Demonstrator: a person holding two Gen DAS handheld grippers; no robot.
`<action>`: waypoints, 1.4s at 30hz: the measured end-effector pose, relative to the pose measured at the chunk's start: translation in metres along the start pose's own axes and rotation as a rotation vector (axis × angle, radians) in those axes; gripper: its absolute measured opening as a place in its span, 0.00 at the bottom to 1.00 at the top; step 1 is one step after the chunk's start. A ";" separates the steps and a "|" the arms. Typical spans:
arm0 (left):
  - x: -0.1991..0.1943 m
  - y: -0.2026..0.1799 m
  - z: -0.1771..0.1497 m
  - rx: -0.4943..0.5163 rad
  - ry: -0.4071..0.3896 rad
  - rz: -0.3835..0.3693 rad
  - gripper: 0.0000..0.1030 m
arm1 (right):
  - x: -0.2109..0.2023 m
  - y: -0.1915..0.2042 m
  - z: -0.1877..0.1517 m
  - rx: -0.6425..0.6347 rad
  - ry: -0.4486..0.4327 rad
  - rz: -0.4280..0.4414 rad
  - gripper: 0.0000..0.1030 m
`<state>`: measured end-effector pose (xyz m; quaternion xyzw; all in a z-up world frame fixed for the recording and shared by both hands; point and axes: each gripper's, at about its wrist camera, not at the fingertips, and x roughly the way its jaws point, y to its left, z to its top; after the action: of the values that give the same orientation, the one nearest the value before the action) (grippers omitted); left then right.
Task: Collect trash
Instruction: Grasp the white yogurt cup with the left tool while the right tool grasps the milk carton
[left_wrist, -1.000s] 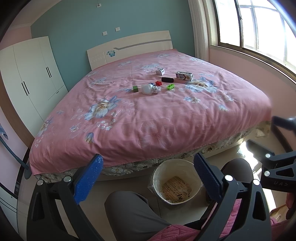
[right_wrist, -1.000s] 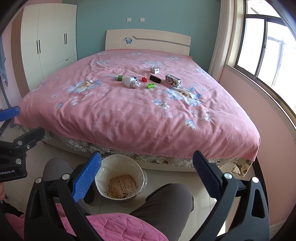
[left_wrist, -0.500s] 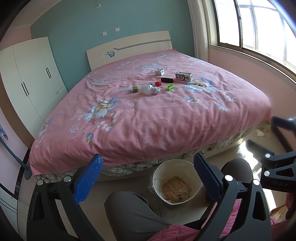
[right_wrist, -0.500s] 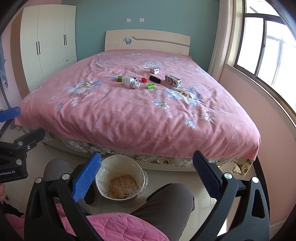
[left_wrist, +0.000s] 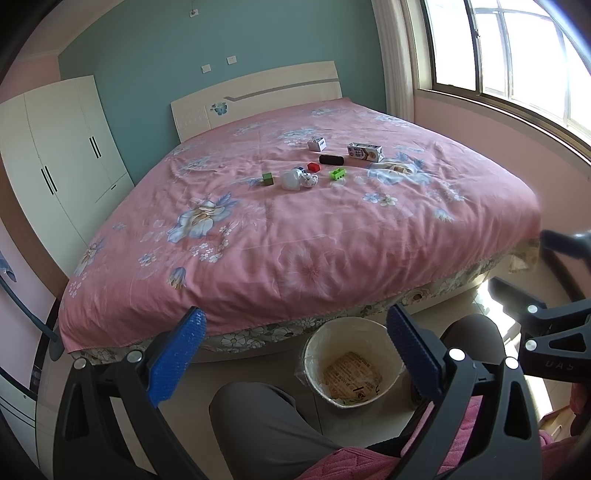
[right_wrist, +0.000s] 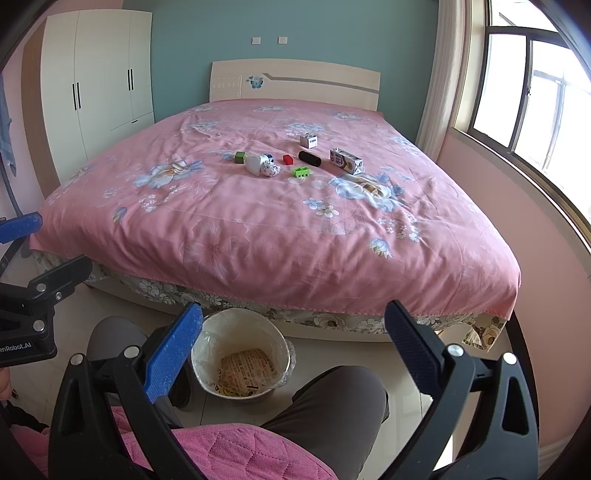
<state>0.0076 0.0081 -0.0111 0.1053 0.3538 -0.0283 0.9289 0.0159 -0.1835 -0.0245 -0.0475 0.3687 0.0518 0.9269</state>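
Left gripper (left_wrist: 295, 328) and right gripper (right_wrist: 293, 321): fingers spread wide, nothing held, both low over the person's knees. Lined bin (right_wrist: 242, 356) on floor between the knees, at the bed (right_wrist: 277, 221) edge. Milk carton (right_wrist: 346, 160), crumpled wrapper (right_wrist: 270, 170) (possibly paper) and small blocks lie mid-bed, well apart from both grippers.

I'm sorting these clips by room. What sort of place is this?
A home bedroom, most likely: a large bed with a pink floral cover, a white wardrobe by the wall, and a lined bin on the floor.
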 end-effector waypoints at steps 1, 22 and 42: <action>0.000 -0.001 0.001 0.003 -0.002 0.002 0.97 | -0.001 0.000 0.000 -0.001 -0.001 -0.002 0.94; 0.116 0.016 0.119 -0.063 -0.004 0.041 0.97 | 0.075 -0.040 0.127 -0.026 -0.088 -0.039 0.94; 0.325 0.016 0.259 0.042 0.066 -0.006 0.97 | 0.285 -0.110 0.272 -0.112 0.015 -0.074 0.94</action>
<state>0.4212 -0.0250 -0.0358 0.1244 0.3837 -0.0352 0.9143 0.4213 -0.2408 -0.0185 -0.1135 0.3700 0.0376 0.9213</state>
